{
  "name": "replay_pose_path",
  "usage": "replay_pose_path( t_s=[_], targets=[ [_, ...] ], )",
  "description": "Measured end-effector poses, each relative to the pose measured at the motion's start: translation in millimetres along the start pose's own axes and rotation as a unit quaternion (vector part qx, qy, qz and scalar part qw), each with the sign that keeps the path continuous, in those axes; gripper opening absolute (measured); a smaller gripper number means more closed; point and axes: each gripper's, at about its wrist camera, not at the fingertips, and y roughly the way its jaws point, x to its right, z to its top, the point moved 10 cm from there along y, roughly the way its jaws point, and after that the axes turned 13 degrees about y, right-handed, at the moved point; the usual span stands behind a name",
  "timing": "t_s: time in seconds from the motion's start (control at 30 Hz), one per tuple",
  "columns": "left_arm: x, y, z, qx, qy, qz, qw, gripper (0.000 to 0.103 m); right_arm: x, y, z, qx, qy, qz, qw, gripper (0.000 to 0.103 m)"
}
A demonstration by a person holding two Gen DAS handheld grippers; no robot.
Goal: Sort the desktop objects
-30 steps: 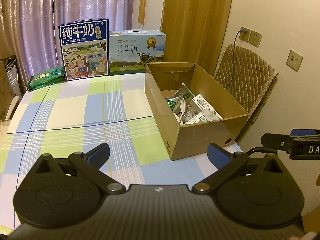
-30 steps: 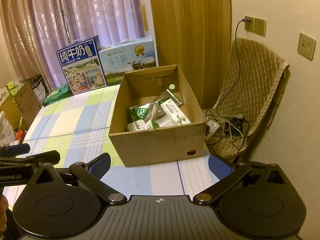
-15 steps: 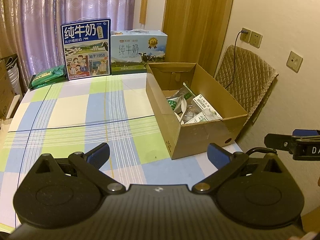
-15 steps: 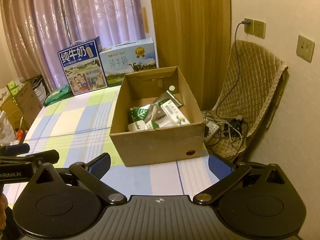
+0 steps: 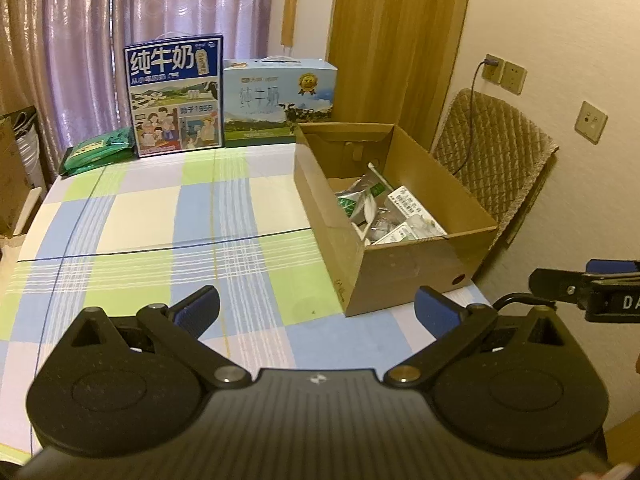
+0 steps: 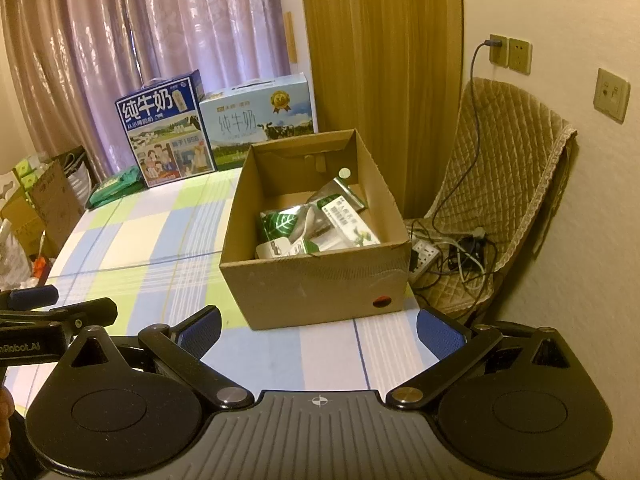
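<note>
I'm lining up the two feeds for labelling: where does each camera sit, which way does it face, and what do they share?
Left wrist: on the left gripper, over the checked table, facing the cardboard box; own open fingers show.
Right wrist: on the right gripper, facing the box from nearer the wall; own open fingers show.
Shared: box, two milk cartons, curtain; each sees the other gripper.

Domestic room, likely a home dining corner. Ahead of the jaws, a table under a checked cloth (image 5: 152, 216); beyond it, pink curtains (image 6: 180, 32) and two retail milk cartons (image 5: 176, 96). Right of the jaws, a quilt-covered chair (image 6: 500, 168), wall sockets (image 6: 508, 50), wooden door (image 6: 380, 60).
</note>
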Motion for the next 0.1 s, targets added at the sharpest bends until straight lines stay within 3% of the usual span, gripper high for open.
replay_pose_path(
  t_s=[0.1],
  targets=[
    [-1.0,0.0,-0.3,0.002,-0.001,0.002,1.0,0.102,0.2,0.4,-0.8,-0.001,0.001,-0.001,1.0,0.101]
  ],
)
